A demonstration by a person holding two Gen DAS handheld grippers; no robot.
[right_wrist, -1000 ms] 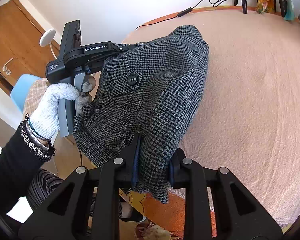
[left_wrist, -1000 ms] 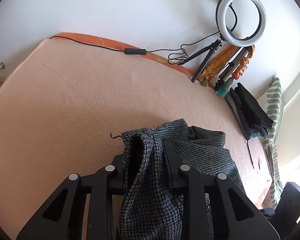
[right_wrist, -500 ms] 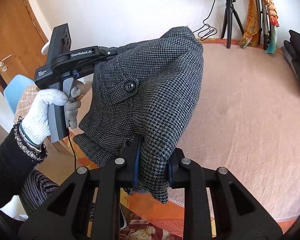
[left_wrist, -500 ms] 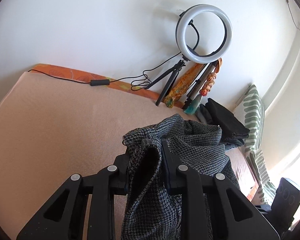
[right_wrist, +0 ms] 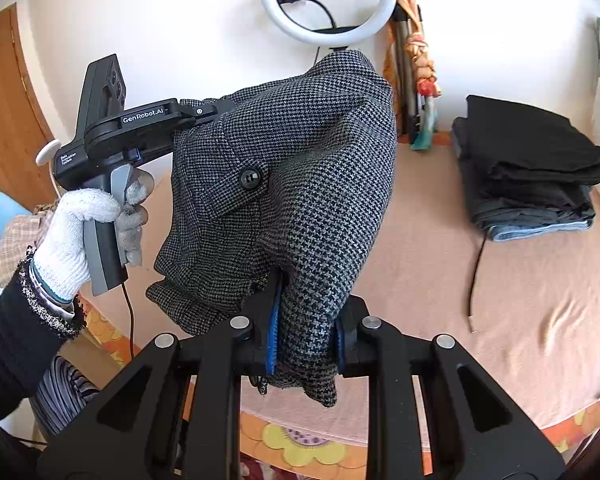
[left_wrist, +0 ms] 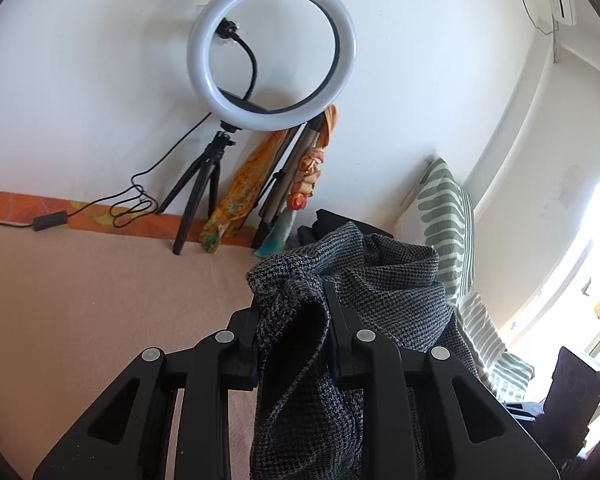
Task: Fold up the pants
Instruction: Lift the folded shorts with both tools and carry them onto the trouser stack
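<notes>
1. The pants [right_wrist: 300,184] hang in the air above the bed [right_wrist: 500,320], held up between the two grippers. None of the cloth that shows touches the bed.
2. The left gripper [left_wrist: 291,320] has its jaws pinching a bunched edge of the cloth. In the right view this gripper sits at the upper left, with a gloved hand [right_wrist: 83,232] around its handle.
3. The right gripper [right_wrist: 306,332] has its jaws pinching another thick wad of the cloth, with a short flap hanging below them.
4. A button [right_wrist: 249,178] and a pocket flap face the right camera, so the waist end is probably the part in the grips.
5. I judge the folding barely begun. The cloth is crumpled and draped over itself, with no clean crease in sight.
6. What is left, as I judge it: spread the garment flat on the bed, line up the legs, then fold.
7. The bed has a plain peach cover, smooth with a few wrinkles near the right edge. An orange floral sheet [right_wrist: 300,444] shows under its near edge.
8. A stack of folded dark clothes [right_wrist: 528,168] lies at the far right of the bed, well apart from the pants.
9. A ring light [left_wrist: 271,52] on a tripod stands against the white wall, its cable [left_wrist: 135,200] trailing along the far edge.
10. A striped pillow [left_wrist: 444,208] leans in the corner, and a wooden door [right_wrist: 3,112] shows at the left.
</notes>
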